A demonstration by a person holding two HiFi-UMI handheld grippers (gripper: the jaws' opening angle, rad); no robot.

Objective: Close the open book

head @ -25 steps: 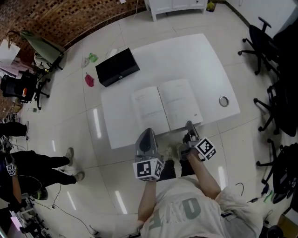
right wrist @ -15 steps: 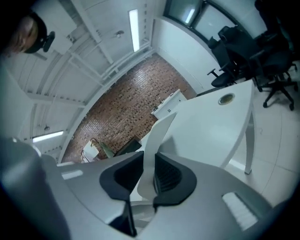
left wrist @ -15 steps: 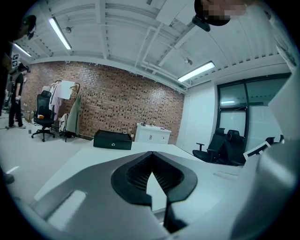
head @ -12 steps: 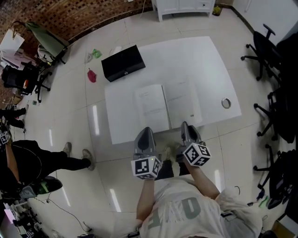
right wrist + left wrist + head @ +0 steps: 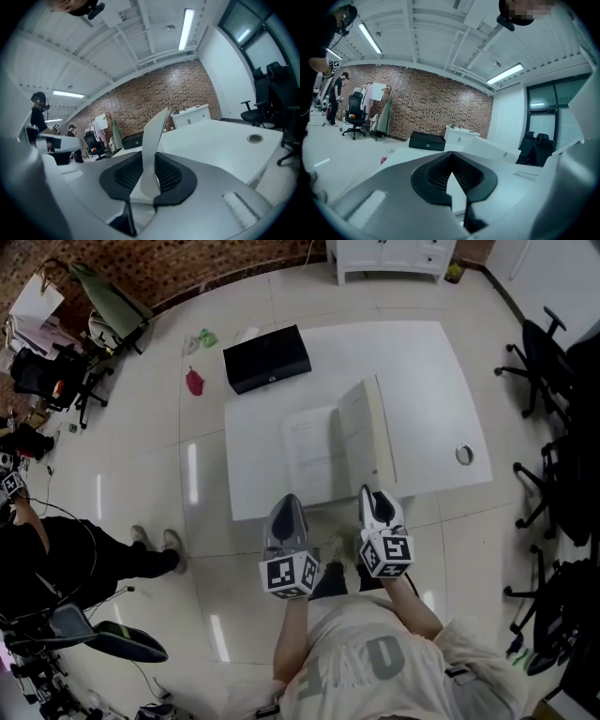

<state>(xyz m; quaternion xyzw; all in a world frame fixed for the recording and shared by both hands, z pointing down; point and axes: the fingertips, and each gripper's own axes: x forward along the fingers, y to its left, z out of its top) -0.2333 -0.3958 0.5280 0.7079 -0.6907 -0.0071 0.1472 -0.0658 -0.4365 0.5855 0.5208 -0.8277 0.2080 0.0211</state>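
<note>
Holding the book's right half on edge

The right tongs [image 5: 372, 495] are clamped on the near edge of the open book [image 5: 314, 454]. Its right half stands nearly upright above the spine, while the left half lies flat on the white counter [image 5: 422, 371]. The left tongs [image 5: 287, 504] hover at the counter's near edge, tips together with nothing between them; they seem clear of the pages. A black box [image 5: 268, 358] sits at the counter's far left corner.

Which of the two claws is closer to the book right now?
Right. The right gripper grips the book's raised right half between its jaws. The left gripper hangs by the table's near edge, short of the left page and clear of it.
</note>
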